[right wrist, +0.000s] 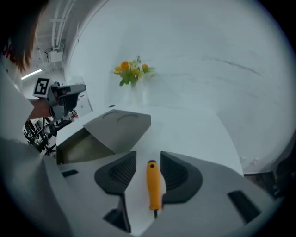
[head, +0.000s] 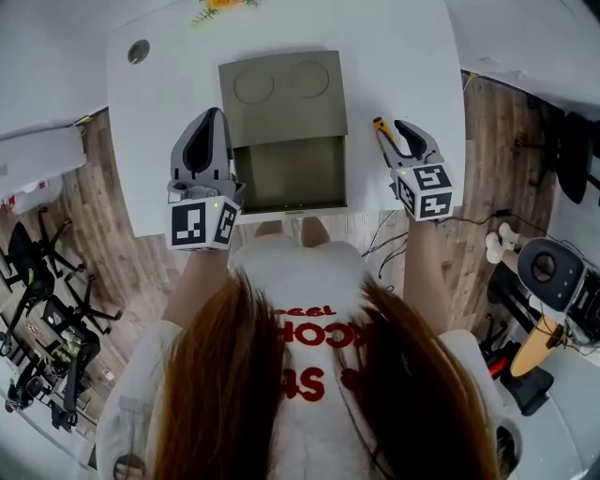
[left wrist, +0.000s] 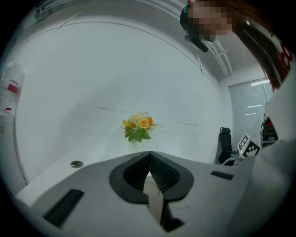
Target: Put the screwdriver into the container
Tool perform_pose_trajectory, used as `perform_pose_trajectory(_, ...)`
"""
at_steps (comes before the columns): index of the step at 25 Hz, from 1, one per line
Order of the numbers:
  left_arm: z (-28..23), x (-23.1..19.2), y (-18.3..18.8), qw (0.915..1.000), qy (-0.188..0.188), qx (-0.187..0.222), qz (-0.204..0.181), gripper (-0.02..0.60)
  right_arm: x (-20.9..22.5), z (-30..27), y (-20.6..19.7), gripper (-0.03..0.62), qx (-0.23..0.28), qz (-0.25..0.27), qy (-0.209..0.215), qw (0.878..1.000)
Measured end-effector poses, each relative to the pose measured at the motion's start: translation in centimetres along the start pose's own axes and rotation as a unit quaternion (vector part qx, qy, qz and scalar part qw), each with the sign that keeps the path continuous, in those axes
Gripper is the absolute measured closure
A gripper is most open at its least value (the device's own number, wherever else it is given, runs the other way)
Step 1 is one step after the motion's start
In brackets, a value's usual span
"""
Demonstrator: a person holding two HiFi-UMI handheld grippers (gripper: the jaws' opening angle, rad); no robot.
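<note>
An orange-handled screwdriver lies flat on the white table, just right of the container, and shows in the head view as the screwdriver. My right gripper stands open over it, a jaw on either side of the handle and a gap on the left side. In the head view the right gripper is at the table's right. The grey container sits open in the middle, its lid folded back. Left of it my left gripper is shut with nothing in it; the left gripper points across the table.
A small bunch of yellow flowers stands at the table's far edge. A round cable hole is at the far left corner. The person stands at the near edge. Tripods and other gear crowd the wooden floor on both sides.
</note>
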State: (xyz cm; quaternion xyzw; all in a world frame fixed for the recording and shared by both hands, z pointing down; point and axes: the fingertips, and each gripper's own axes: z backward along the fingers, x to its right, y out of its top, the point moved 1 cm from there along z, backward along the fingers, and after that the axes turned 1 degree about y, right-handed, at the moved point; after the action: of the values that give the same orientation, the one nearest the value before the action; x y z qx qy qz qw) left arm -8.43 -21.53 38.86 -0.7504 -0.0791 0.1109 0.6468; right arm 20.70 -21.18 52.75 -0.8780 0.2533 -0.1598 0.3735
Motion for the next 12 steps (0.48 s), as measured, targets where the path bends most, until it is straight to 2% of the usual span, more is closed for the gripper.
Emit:
perform_pose_trajectory(6, 1.3, 0.1, -1.0, 0.9998, 0.004, -0.020, -0.007, 0.575, 0.8, -2.1, -4.3, 0.424, -0.073, 0.009, 0.005, 0.997)
perform_pose_trajectory(9, 1.3, -0.2, -1.4, 0.9996, 0.008, -0.026, -0.009, 0.575, 1.1, -2.7, -5.0, 0.465, -0.083, 0.005, 0.002, 0.997)
perform_pose_trajectory(12, 0.6, -1.3, -1.2, 0.9995, 0.014, -0.028, -0.009, 0.575, 1.3, -3.5, -4.2, 0.474, -0.083, 0.003, 0.001, 0.997)
